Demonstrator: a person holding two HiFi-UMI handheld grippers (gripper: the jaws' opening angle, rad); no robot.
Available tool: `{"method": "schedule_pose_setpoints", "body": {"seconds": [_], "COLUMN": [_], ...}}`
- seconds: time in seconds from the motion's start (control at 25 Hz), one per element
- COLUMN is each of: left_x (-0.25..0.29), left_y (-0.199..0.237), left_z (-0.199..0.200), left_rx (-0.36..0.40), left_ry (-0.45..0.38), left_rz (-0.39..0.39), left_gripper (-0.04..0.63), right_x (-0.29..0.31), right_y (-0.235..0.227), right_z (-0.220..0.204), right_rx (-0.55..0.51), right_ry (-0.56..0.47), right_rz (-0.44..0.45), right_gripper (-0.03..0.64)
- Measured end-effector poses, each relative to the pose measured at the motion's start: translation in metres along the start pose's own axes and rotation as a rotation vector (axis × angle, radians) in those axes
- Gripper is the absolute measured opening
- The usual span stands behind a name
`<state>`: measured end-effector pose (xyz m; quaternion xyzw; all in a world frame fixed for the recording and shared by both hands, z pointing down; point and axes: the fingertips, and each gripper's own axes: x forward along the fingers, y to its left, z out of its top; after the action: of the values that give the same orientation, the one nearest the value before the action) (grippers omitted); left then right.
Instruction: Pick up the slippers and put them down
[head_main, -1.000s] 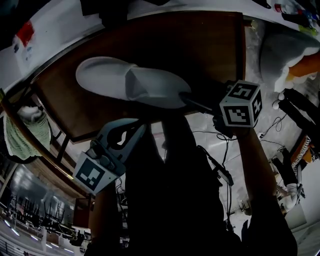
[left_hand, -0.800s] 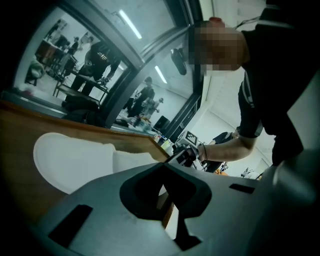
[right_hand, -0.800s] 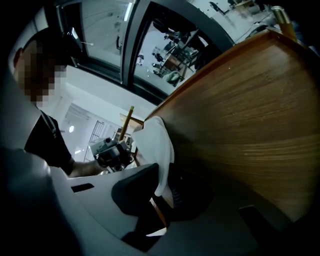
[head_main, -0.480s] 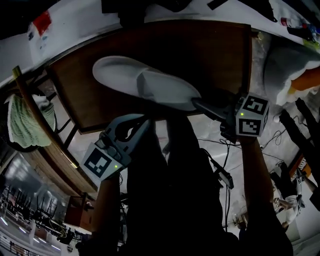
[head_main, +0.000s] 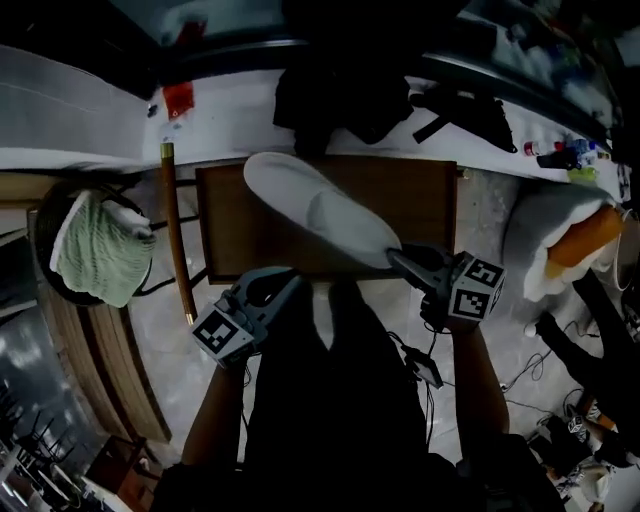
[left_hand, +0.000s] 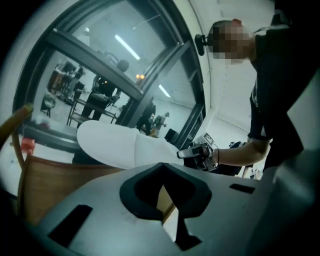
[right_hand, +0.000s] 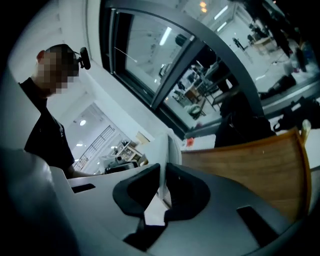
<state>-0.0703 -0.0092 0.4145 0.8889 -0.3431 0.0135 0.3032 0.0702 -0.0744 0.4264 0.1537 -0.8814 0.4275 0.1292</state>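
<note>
One white slipper (head_main: 320, 210) hangs tilted above the brown wooden table (head_main: 425, 195). My right gripper (head_main: 395, 258) is shut on its near end, and its jaws have just been closing on that thin white edge (right_hand: 163, 150). The right gripper view shows the edge pinched between the jaws, with the table (right_hand: 240, 155) beyond. My left gripper (head_main: 290, 278) is shut and empty, near the table's front edge, left of the slipper. In the left gripper view the slipper (left_hand: 115, 142) floats ahead with the right gripper (left_hand: 197, 152) at its end. No second slipper shows.
A green and white cloth (head_main: 100, 250) lies in a dark round holder at left, beside a wooden rail (head_main: 175, 235). Dark clothing (head_main: 340, 100) lies on the white counter behind the table. An orange and white bundle (head_main: 575, 240) sits at right. Cables (head_main: 420, 362) trail on the floor.
The right gripper has risen with the slipper, which now hangs off the table. The left gripper has risen too. The head view has pulled back and shows the whole table.
</note>
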Motion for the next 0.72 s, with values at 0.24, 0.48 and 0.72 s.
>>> {"method": "schedule_pose_setpoints", "body": {"seconds": [0.24, 0.48, 0.72], "left_x": [-0.018, -0.018, -0.018], "left_y": [-0.034, -0.074, -0.102], "left_z": [0.105, 0.193, 0.249], "left_rx": [0.162, 0.347, 0.500], "left_ry": [-0.111, -0.212, -0.275], "left_rz": [-0.016, -0.059, -0.116], "left_gripper": [0.002, 0.002, 0.002], "right_x": [-0.033, -0.068, -0.097], "right_y": [0.080, 0.149, 0.196], "right_z": [0.104, 0.184, 0.227], "right_rx": [-0.213, -0.376, -0.474], "right_ry": [-0.254, -0.482, -0.685], "right_rz": [0.006, 0.036, 0.047], "right_gripper": [0.049, 0.046, 0.044]}}
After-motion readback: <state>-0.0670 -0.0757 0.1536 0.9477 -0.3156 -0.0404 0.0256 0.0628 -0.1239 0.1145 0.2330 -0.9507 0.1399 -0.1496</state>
